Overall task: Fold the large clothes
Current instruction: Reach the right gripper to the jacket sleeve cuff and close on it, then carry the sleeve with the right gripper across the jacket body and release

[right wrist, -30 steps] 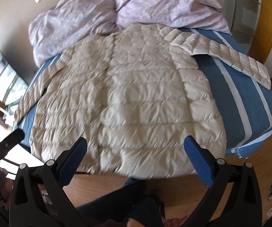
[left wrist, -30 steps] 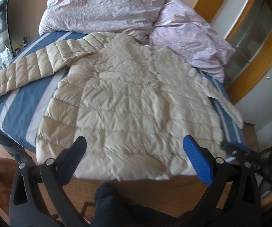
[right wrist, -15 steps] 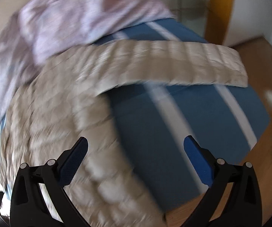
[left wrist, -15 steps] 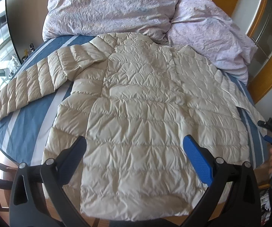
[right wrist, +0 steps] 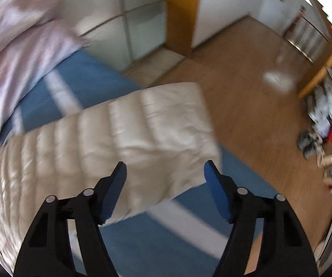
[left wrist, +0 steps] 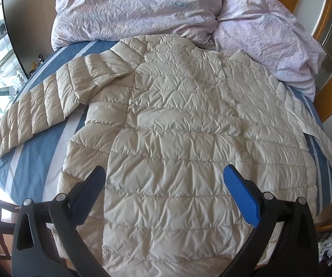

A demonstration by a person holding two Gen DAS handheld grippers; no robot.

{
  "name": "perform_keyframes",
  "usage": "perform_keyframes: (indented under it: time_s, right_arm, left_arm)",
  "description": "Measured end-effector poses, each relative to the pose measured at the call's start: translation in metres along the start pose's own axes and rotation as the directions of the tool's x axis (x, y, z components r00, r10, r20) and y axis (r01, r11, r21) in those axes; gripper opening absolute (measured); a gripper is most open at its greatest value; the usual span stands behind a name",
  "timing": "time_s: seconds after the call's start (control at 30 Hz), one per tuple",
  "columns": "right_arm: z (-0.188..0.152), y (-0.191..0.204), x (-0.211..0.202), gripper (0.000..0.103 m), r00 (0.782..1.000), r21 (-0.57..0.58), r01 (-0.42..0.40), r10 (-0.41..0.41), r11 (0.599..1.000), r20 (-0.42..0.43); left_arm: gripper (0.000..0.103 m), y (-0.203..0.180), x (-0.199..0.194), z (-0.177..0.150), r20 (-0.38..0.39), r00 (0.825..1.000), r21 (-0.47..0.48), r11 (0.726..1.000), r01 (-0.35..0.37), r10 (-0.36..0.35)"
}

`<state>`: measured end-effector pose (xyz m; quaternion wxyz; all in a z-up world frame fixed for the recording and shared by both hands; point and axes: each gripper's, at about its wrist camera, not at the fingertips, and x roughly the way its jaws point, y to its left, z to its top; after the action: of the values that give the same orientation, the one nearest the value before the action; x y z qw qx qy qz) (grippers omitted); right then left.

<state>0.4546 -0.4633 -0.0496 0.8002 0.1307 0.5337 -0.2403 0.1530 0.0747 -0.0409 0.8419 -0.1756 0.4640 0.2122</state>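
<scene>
The right gripper (right wrist: 164, 173) has its jaws partly apart; they have just been closing. The cuff end of the jacket's sleeve (right wrist: 156, 133) lies between and just ahead of the blue pads, which do not press on it. Under the sleeve is the blue striped bed sheet (right wrist: 92, 78), and beyond it the wooden floor (right wrist: 246, 97).

The left gripper (left wrist: 164, 177) stands wide and holds nothing. It hangs over the lower part of the cream quilted jacket (left wrist: 189, 127), which lies spread flat on the bed. The other sleeve (left wrist: 46, 99) stretches to its left. Farther ahead is the crumpled lilac duvet (left wrist: 143, 7).
</scene>
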Motion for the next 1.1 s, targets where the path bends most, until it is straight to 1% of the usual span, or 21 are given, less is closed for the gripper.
perform_keyframes:
  time_s: [0.07, 0.13, 0.2, 0.27, 0.3, 0.33, 0.37, 0.4, 0.43, 0.53, 0.6, 0.67, 0.7, 0.77, 0.87, 0.97, 1.0, 1.07, 1.1]
  right_arm:
    - [0.003, -0.014, 0.008, 0.064, 1.000, 0.042, -0.004, 0.005, 0.999, -0.027]
    - [0.002, -0.025, 0.017, 0.056, 0.997, 0.081, -0.028, 0.033, 0.996, -0.064]
    - [-0.003, -0.032, 0.021, 0.050, 0.995, 0.091, -0.048, 0.056, 0.995, -0.087]
    - [-0.006, -0.035, 0.021, 0.042, 0.996, 0.084, -0.048, 0.053, 0.995, -0.066]
    - [-0.008, -0.035, 0.022, 0.034, 0.997, 0.080, -0.044, 0.048, 0.996, -0.056]
    - [-0.008, -0.037, 0.021, 0.022, 0.997, 0.080, -0.050, 0.054, 0.996, -0.051]
    - [-0.010, -0.035, 0.020, 0.016, 0.997, 0.081, -0.060, 0.064, 0.995, -0.051]
    - [-0.010, -0.030, 0.017, 0.008, 0.996, 0.084, -0.070, 0.074, 0.994, -0.049]
    - [-0.010, -0.029, 0.013, 0.005, 0.997, 0.084, -0.070, 0.073, 0.994, -0.037]
    - [-0.010, -0.009, -0.008, 0.004, 0.997, 0.040, -0.074, 0.073, 0.996, 0.033]
    - [-0.006, 0.015, -0.024, 0.004, 0.991, -0.009, -0.111, 0.112, 0.994, 0.073]
    - [-0.006, 0.040, -0.041, 0.004, 0.981, -0.056, -0.164, 0.168, 0.985, 0.095]
    - [-0.008, 0.060, -0.053, 0.004, 0.972, -0.091, -0.204, 0.213, 0.975, 0.102]
    - [-0.014, 0.091, -0.069, 0.004, 0.956, -0.145, -0.260, 0.276, 0.955, 0.098]
    - [-0.036, 0.155, -0.094, 0.004, 0.923, -0.261, -0.356, 0.381, 0.897, 0.053]
    - [-0.073, 0.221, -0.113, 0.004, 0.882, -0.369, -0.450, 0.470, 0.814, -0.037]
    - [-0.093, 0.246, -0.120, 0.004, 0.864, -0.409, -0.482, 0.498, 0.775, -0.076]
    - [-0.127, 0.286, -0.130, 0.004, 0.832, -0.468, -0.533, 0.536, 0.705, -0.140]
    - [-0.139, 0.300, -0.132, 0.003, 0.822, -0.485, -0.549, 0.544, 0.681, -0.166]
  left_arm:
    - [0.101, 0.002, 0.001, 0.001, -0.001, 1.000, -0.002, 1.000, -0.009, 0.009]
    - [0.101, 0.006, 0.003, 0.003, -0.007, 1.000, -0.009, 1.000, -0.015, 0.015]
    - [0.101, 0.009, 0.006, 0.003, -0.014, 1.000, -0.016, 1.000, -0.021, 0.021]
    - [0.101, 0.012, 0.008, 0.004, -0.022, 1.000, -0.025, 0.999, -0.023, 0.022]
    - [0.101, 0.013, 0.008, 0.004, -0.023, 0.999, -0.028, 0.999, -0.022, 0.021]
    - [0.101, 0.014, 0.008, 0.005, -0.023, 0.999, -0.030, 0.999, -0.022, 0.021]
    - [0.101, 0.015, 0.008, 0.005, -0.022, 1.000, -0.031, 0.999, -0.022, 0.022]
    - [0.101, 0.016, 0.008, 0.004, -0.021, 1.000, -0.032, 0.999, -0.023, 0.022]
    - [0.101, 0.017, 0.008, 0.005, -0.019, 1.000, -0.033, 0.999, -0.023, 0.023]
    - [0.101, 0.022, 0.007, 0.006, -0.010, 1.000, -0.042, 0.999, -0.028, 0.028]
    - [0.101, 0.025, 0.006, 0.007, -0.005, 1.000, -0.049, 0.998, -0.029, 0.029]
    - [0.101, 0.030, 0.006, 0.008, 0.003, 0.999, -0.056, 0.998, -0.033, 0.033]
    - [0.101, 0.032, 0.006, 0.009, 0.006, 0.999, -0.059, 0.998, -0.037, 0.037]
    - [0.101, 0.038, 0.004, 0.009, 0.014, 0.999, -0.067, 0.997, -0.044, 0.045]
    - [0.101, 0.046, 0.001, 0.009, 0.031, 0.998, -0.085, 0.995, -0.043, 0.046]
    - [0.101, 0.056, -0.002, 0.007, 0.047, 0.997, -0.099, 0.994, -0.052, 0.057]
    - [0.101, 0.059, -0.003, 0.006, 0.053, 0.996, -0.101, 0.993, -0.060, 0.066]
    - [0.101, 0.065, -0.006, 0.005, 0.062, 0.993, -0.098, 0.991, -0.091, 0.097]
    - [0.101, 0.068, -0.008, 0.004, 0.067, 0.992, -0.096, 0.990, -0.104, 0.111]
